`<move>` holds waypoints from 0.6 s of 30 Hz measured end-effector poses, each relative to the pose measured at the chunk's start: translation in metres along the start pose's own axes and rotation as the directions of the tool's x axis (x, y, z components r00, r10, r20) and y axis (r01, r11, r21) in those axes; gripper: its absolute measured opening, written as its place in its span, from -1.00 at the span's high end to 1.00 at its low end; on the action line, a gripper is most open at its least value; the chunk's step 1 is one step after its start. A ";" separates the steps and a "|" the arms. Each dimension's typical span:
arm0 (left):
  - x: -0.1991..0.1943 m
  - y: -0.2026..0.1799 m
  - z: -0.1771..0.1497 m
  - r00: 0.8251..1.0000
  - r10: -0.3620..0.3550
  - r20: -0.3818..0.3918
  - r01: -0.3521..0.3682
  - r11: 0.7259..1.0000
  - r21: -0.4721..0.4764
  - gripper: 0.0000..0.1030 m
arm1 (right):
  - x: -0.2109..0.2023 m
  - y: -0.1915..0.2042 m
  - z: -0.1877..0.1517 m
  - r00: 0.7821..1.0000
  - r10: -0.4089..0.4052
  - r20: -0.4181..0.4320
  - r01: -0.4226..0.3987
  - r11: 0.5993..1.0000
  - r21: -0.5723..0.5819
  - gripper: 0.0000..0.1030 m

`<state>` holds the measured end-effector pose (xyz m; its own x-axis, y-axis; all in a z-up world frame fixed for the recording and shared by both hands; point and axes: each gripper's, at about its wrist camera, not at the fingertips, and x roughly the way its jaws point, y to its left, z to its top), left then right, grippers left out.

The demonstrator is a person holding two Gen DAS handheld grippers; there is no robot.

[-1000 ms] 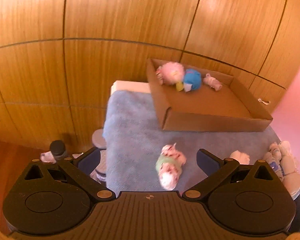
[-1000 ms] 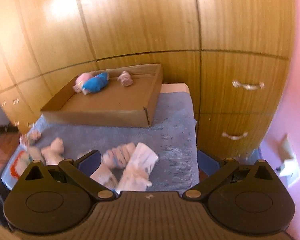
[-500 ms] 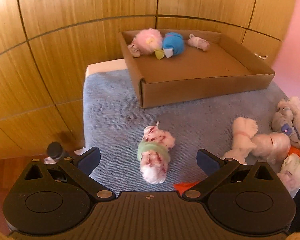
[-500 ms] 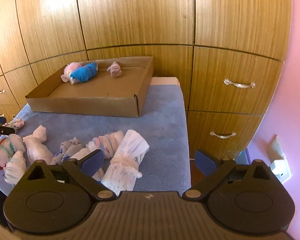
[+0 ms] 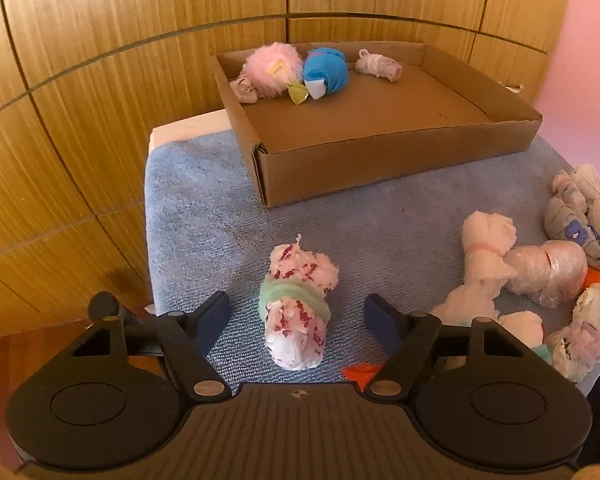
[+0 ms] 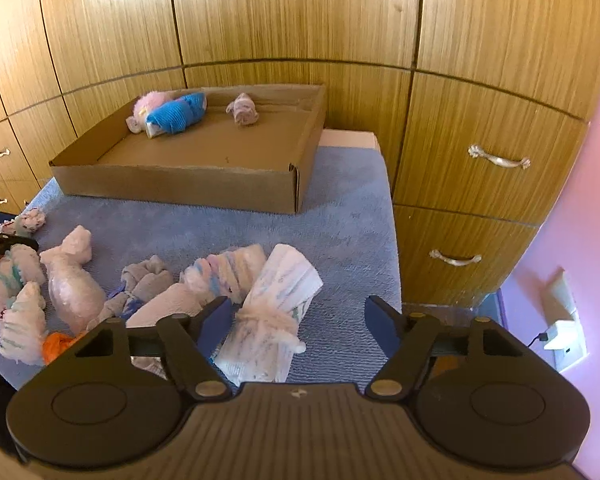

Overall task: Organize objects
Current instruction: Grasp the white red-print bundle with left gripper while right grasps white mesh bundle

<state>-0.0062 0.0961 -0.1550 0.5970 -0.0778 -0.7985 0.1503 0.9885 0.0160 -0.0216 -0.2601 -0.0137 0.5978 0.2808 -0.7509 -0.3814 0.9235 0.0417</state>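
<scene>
A white bundle with red specks and a green band lies on the blue towel between the fingers of my left gripper. Its jaws are closing, with gaps still showing on both sides. In the right wrist view a white striped bundle tied with a pale band lies between the fingers of my right gripper. Those jaws are closing too; the left pad is at the bundle, the right pad stands clear. The cardboard tray behind holds a pink fluffy bundle, a blue one and a pale one.
Several more rolled cloth bundles lie on the towel between the two grippers, with something orange under them. Wooden cabinet doors and drawers with handles stand behind and to the right. The towel's edge drops off at the left.
Both pairs of jaws have narrowed around their bundles. The left gripper swung round and came lower over the speckled bundle; the right gripper sank slightly toward the striped one.
</scene>
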 end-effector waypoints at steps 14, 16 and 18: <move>-0.003 0.007 0.000 0.998 -0.030 0.046 0.031 0.999 -0.018 0.30 | 0.017 -0.005 -0.004 0.990 0.136 -0.032 -0.133 0.986 0.098 0.28; -0.003 0.008 0.001 0.998 -0.031 0.048 0.033 0.999 -0.026 0.32 | 0.016 -0.007 -0.003 0.988 0.150 -0.032 -0.146 0.983 0.115 0.31; -0.004 0.009 0.001 0.998 -0.039 0.051 0.041 0.998 -0.043 0.32 | 0.012 -0.011 -0.003 0.987 0.163 -0.016 -0.159 0.978 0.135 0.31</move>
<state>-0.0064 0.1055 -0.1513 0.6301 -0.1229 -0.7667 0.1408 0.9891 -0.0428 -0.0126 -0.2677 -0.0256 0.5163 0.4228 -0.7447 -0.3725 0.8939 0.2492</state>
